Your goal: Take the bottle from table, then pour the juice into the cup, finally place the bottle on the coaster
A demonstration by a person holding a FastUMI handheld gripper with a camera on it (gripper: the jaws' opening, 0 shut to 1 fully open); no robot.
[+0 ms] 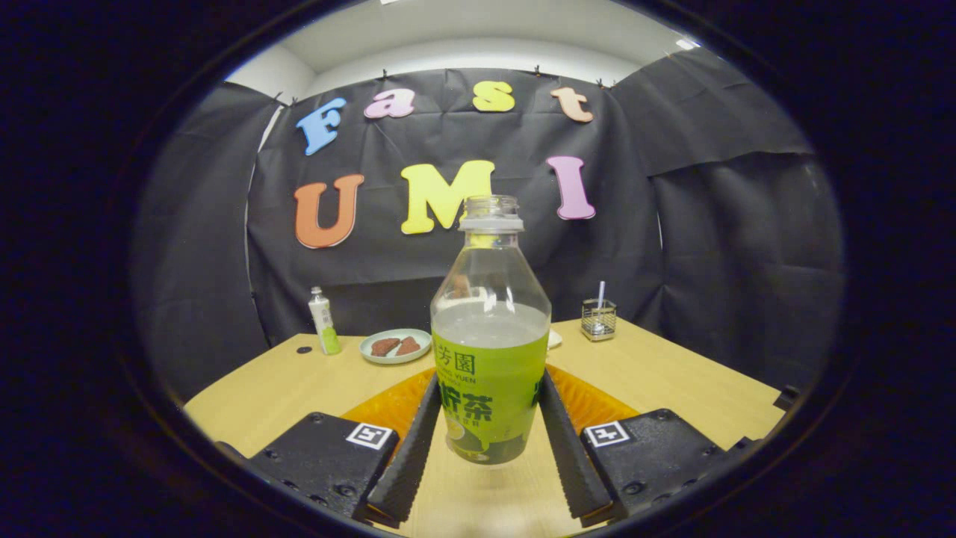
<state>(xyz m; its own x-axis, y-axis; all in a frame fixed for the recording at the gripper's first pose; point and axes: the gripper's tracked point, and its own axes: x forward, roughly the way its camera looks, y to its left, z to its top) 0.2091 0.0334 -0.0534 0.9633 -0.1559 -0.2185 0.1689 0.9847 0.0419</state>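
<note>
Clear uncapped plastic bottle with a green label [490, 329], part full of pale juice, upright between the gripper [489, 433] fingers, both pressing on its lower sides. Bottle seemingly lifted just clear of the light wooden table [672, 381], over the orange round coaster [388, 407] near the table's front edge. No cup identifiable. Advice: keep upright, firm squeeze, tilt slowly once over the cup.

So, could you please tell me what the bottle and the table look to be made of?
Bottle, held upright between the tool's fingers: clear glossy plastic, judging by see-through walls and highlights, with a green printed sleeve. Table: pale wood or wood-look laminate, matte, faint grain.
</note>
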